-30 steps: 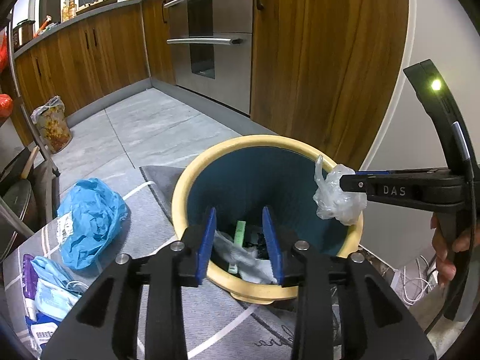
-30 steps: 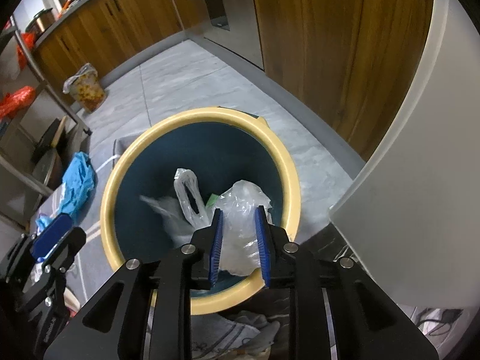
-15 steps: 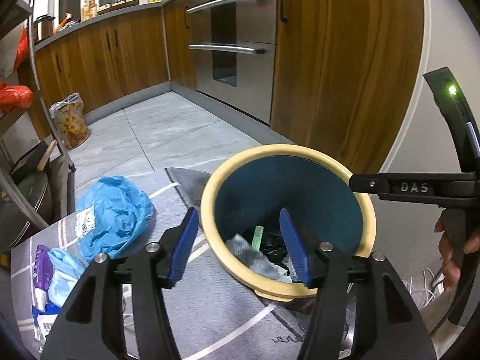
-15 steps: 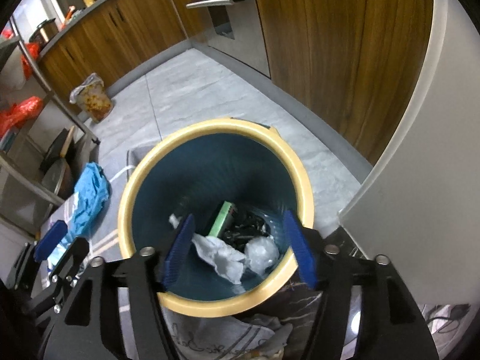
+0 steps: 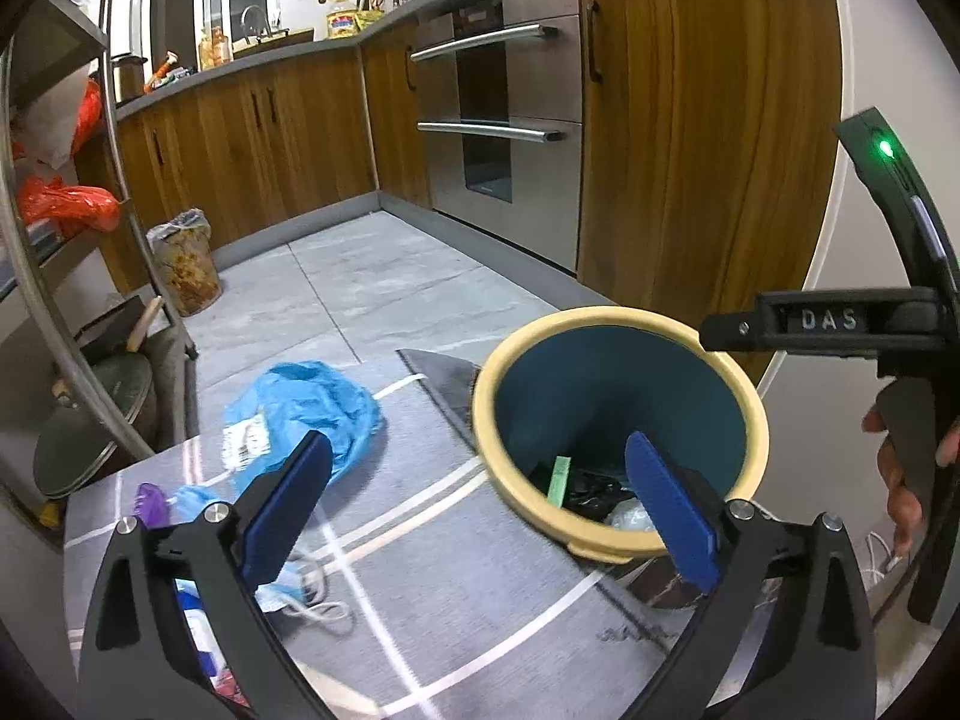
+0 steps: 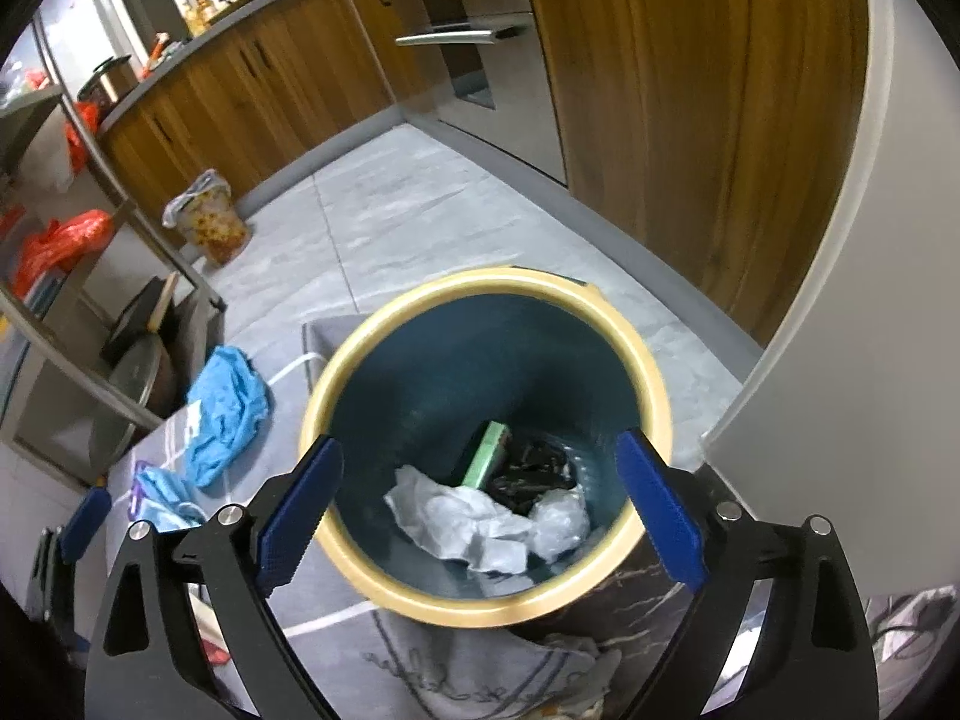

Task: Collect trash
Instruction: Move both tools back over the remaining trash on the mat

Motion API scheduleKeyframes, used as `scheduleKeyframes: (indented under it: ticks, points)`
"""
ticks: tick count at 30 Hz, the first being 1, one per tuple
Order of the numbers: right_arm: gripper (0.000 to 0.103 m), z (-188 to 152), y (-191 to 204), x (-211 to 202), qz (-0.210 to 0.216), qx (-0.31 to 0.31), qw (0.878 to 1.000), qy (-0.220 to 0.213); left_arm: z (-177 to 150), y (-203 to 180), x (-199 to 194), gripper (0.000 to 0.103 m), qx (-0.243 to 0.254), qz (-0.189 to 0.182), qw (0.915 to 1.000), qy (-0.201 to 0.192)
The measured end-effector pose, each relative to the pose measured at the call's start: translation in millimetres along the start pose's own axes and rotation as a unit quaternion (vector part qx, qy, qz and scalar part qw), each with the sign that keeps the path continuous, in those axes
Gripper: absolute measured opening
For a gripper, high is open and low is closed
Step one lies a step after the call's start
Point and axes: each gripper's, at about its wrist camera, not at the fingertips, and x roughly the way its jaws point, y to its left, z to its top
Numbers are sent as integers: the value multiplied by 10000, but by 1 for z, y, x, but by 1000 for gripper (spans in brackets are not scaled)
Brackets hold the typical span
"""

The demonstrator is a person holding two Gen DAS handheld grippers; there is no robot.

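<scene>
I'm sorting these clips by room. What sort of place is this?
Most likely a home kitchen: wooden base cabinets under a cluttered countertop, and a built-in steel oven. A yellow-rimmed trash bin stands on a grey rug.

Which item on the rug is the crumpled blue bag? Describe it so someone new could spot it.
Start at the yellow-rimmed teal bin standing on the grey striped rug. To the left of the bin in the left wrist view lies the crumpled blue bag, by the rug's far edge. It is the biggest blue lump there and carries a white printed label, unlike the smaller pale-blue face masks nearer the camera.
</scene>
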Motion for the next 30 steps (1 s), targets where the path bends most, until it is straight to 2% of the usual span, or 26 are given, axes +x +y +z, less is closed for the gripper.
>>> scheduleKeyframes:
  ticks: [9,17,23,27,30]
  points:
    - [93,-8,40,0,223,-119,9997,67,-17,41,-32,97,-84,416,9991,-50]
    - [93,-20,86,8,416,-458,9978,227,-30,89,-56,97,-488,772,9958,-85]
    - [93,-26,129,8,472,-816,9952,248,-48,128,-67,97,-864,1062,9906,-6]
    - [93,-33,158,10,299,-1080,9933,294,-62,154,-71,97,-1045,1325,9855,145]
    - [93,-39,180,7,347,-1258,9910,295,-69,169,-74,97,-1229,1433,9817,240]
